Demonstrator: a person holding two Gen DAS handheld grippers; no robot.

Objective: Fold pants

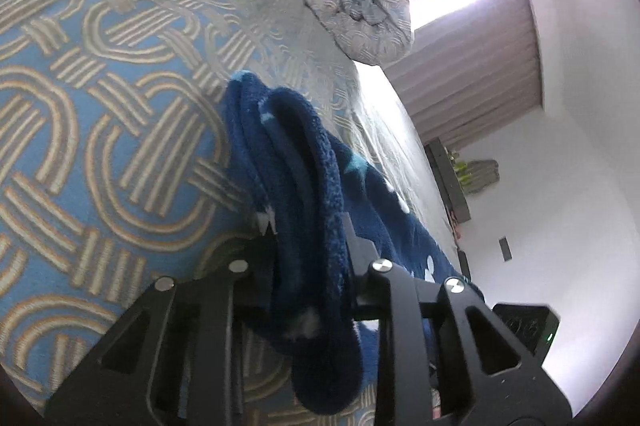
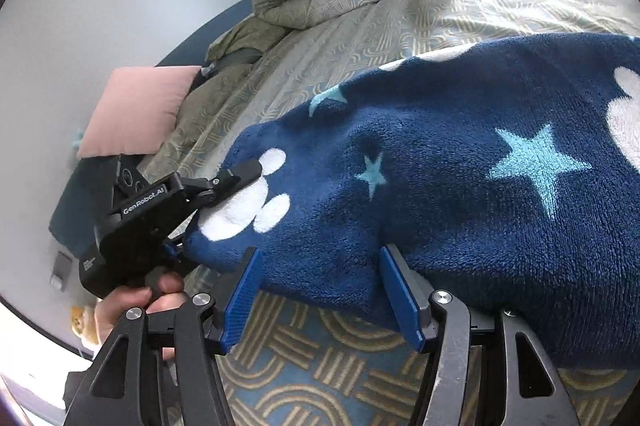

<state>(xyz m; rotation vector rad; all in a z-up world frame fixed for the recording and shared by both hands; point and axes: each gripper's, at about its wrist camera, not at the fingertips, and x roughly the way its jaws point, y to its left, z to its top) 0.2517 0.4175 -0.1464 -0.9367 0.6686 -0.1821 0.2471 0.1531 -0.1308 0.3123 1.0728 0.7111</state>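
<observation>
Dark blue fleece pants [image 2: 460, 186] with pale stars and white shapes lay across a bed [image 1: 100, 106] covered in a blue-and-tan looped pattern. The left hand-held gripper [image 1: 308, 242] was clamped on a bunched fold of the pants. The right hand-held gripper [image 2: 320, 290] stood wide apart at the fabric's near edge — its blue pads [image 2: 240, 300] gripped nothing.

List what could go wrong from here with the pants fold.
1. The left gripper pinches a thick bunched edge of the pants; some fleece layers may slip out when pulled.
2. The right gripper is open with the pants edge lying between its fingers, so only one corner is held and the fold may skew.
3. The bedspread lies right under the right gripper and could get pinched too.
</observation>
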